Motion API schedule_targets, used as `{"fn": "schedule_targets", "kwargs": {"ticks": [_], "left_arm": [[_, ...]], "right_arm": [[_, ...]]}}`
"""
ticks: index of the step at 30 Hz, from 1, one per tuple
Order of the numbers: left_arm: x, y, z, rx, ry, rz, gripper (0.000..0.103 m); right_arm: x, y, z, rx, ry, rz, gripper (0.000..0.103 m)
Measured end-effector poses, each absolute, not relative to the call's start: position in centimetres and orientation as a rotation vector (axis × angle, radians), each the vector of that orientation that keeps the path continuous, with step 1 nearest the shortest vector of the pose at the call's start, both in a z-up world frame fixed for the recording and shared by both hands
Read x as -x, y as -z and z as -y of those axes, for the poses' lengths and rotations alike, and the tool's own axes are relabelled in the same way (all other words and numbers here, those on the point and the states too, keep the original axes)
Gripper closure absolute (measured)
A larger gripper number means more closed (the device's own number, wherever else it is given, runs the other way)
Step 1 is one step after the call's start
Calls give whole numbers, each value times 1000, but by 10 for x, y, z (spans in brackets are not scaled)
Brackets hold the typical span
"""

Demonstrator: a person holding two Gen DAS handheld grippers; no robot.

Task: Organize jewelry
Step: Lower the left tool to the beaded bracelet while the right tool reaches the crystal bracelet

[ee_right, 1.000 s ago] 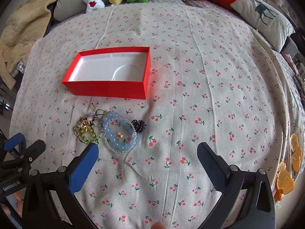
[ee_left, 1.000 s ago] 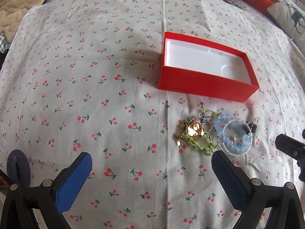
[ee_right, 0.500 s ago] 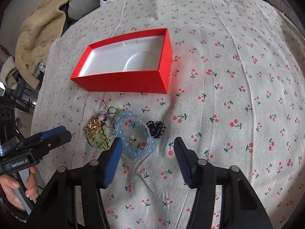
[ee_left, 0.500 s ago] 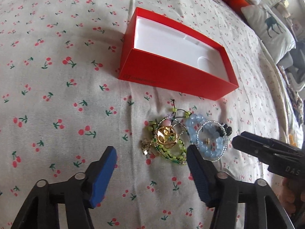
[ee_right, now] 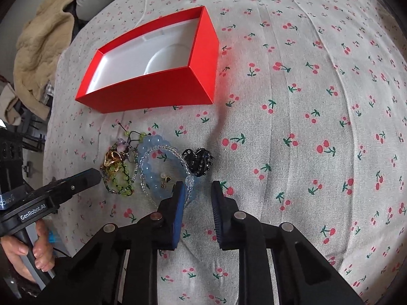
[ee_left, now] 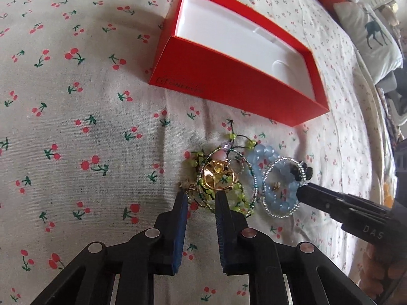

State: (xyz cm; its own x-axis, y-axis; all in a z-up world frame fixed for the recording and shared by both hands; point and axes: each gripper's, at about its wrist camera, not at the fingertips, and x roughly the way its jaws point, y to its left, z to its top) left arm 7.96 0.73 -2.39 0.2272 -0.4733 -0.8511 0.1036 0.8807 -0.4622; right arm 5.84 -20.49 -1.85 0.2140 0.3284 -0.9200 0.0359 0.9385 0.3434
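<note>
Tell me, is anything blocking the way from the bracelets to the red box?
Nothing visible does. Only bare cherry-print cloth lies between the jewelry pile and the red box. The box is open on top with only its white insert showing, but its near wall means pieces must be lifted over it.

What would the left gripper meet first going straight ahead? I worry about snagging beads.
Most likely the green beaded bracelet under the round gold charm, just past the left gripper; depth is unclear.

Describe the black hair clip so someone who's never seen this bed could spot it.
Find the red box on the cherry-print sheet. Nearer than it lies a jewelry cluster; the black hair clip sits at its right end, beside the blue bead bracelet: the only black, toothed piece.
</note>
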Motion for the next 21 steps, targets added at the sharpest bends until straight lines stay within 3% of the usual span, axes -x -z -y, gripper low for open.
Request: {"fn": "schedule_targets", "kwargs": {"ticks": [17,21], "left_arm": [[-74,48,-2,482,321,-1325,87],[-73,51,-6,492,293,-1305,101]], "right_arm": [[-54,28,215,-429,-209,-1366,81],[-54,29,218,-464,-210,-1360,81]]}}
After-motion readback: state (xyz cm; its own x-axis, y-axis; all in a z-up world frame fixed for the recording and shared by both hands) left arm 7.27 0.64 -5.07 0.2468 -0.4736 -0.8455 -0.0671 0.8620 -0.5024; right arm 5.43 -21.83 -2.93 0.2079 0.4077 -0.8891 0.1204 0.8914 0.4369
